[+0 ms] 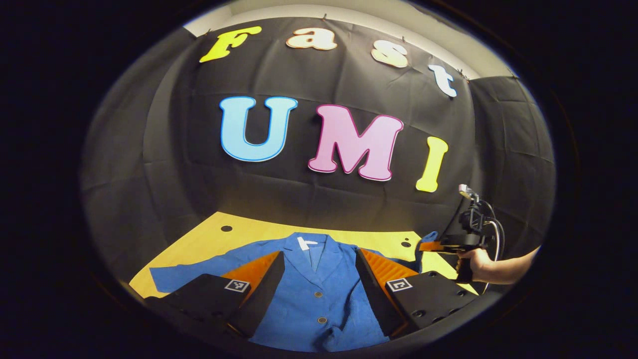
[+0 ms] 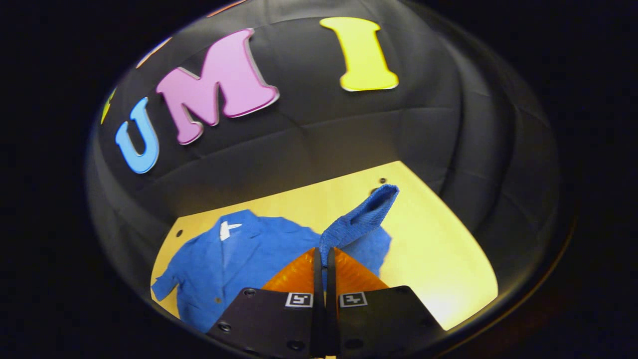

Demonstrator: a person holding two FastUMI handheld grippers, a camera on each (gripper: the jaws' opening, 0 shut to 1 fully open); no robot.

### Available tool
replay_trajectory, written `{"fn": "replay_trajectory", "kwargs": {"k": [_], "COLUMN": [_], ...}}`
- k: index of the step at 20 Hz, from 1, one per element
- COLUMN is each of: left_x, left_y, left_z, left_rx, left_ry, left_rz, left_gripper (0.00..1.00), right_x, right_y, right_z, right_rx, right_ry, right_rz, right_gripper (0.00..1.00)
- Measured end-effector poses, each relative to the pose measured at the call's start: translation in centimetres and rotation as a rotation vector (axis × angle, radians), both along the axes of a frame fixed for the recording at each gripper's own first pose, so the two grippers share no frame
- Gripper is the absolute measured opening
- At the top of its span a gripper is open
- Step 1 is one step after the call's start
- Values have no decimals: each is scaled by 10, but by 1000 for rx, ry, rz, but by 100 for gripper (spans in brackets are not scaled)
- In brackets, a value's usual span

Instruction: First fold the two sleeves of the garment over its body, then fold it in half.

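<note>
A blue buttoned jacket (image 1: 311, 294) lies face up on the yellow table (image 1: 239, 234), collar toward the back wall. My left gripper (image 1: 319, 264) hovers open over its chest, fingers spread to either side of the button line. One sleeve (image 1: 172, 276) lies stretched out flat to the left. In the right gripper view the jacket (image 2: 239, 259) lies at the lower left. My right gripper (image 2: 324, 254) is shut on the other sleeve (image 2: 361, 217), whose cuff stands lifted above the table. Farther right in the left gripper view, a hand holds that right gripper (image 1: 431, 245).
Small dark holes (image 1: 226, 228) dot the yellow table (image 2: 438, 249) near its back edge. The black cloth wall stands close behind the table. Bare yellow surface lies to the right of the lifted sleeve in the right gripper view.
</note>
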State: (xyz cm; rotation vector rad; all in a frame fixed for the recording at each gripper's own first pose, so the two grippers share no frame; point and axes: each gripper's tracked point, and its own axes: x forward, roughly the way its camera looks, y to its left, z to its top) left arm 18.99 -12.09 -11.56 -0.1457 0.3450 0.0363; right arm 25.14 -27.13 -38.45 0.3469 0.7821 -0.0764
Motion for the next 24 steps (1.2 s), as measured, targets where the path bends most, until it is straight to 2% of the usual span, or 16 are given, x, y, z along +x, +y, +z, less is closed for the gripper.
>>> {"fn": "replay_trajectory", "kwargs": {"k": [4,9,12,14,15,17,20,24], "left_x": [-26,-59,-71,-75,-74,-73,-71,-71], "left_y": [46,104,124,132,134,142,163,217], "left_z": [0,-15,-29,-36,-38,-46,-67,-114], "left_rx": [7,11,-31,-56,-63,-84,-134,-153], "left_ry": [3,45,67,71,64,61,66,125], "left_rz": [63,159,205,217,220,235,297,384], "left_gripper": [82,82,82,82,82,82,82,82], "right_x": [24,27,26,27,27,17,3,-36], "right_y": [140,295,359,383,394,388,361,297], "right_z": [-19,-43,-46,-46,-49,-49,-26,34], "right_rx": [142,294,489,627,666,610,478,317], "right_ry": [29,82,128,151,165,159,88,-9], "right_rz": [89,218,203,167,171,195,250,279], "right_gripper": [5,4,4,6,37,100,97,97]}}
